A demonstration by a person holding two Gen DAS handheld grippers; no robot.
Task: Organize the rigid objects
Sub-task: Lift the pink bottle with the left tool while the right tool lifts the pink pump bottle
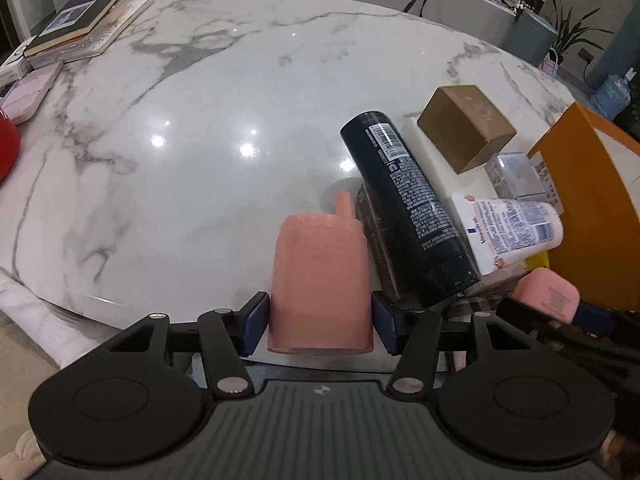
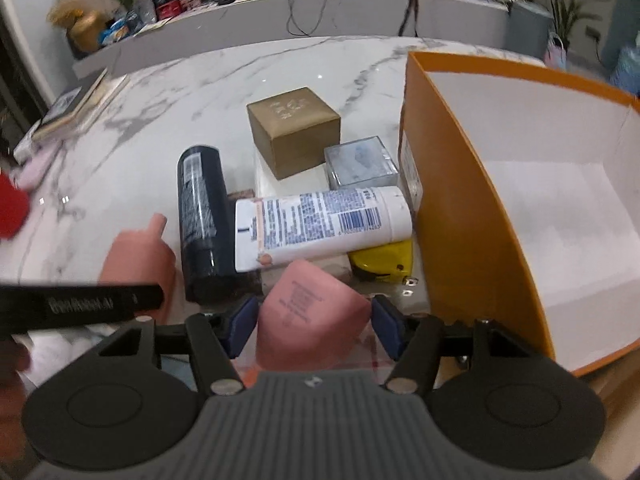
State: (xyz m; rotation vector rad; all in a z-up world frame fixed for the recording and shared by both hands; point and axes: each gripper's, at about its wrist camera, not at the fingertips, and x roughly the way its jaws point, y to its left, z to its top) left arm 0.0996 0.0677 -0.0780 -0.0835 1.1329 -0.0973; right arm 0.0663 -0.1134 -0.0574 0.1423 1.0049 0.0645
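My left gripper (image 1: 320,322) is shut on a salmon-pink bottle with a spout (image 1: 320,280), held near the marble table's front edge; the bottle also shows in the right wrist view (image 2: 140,254). My right gripper (image 2: 314,328) is shut on a pink rounded case (image 2: 310,320), also seen in the left wrist view (image 1: 546,294). Just ahead lie a black bottle (image 2: 204,216), a white tube (image 2: 320,226), a gold box (image 2: 294,136), a clear box (image 2: 360,162) and a yellow object (image 2: 384,260). An orange box with a white inside (image 2: 460,184) stands open at the right.
The marble table (image 1: 220,120) stretches ahead. Books (image 1: 80,20) and a pink flat case (image 1: 28,92) sit at its far left, a red object (image 1: 6,148) at the left edge. A counter with clutter and plants lies beyond.
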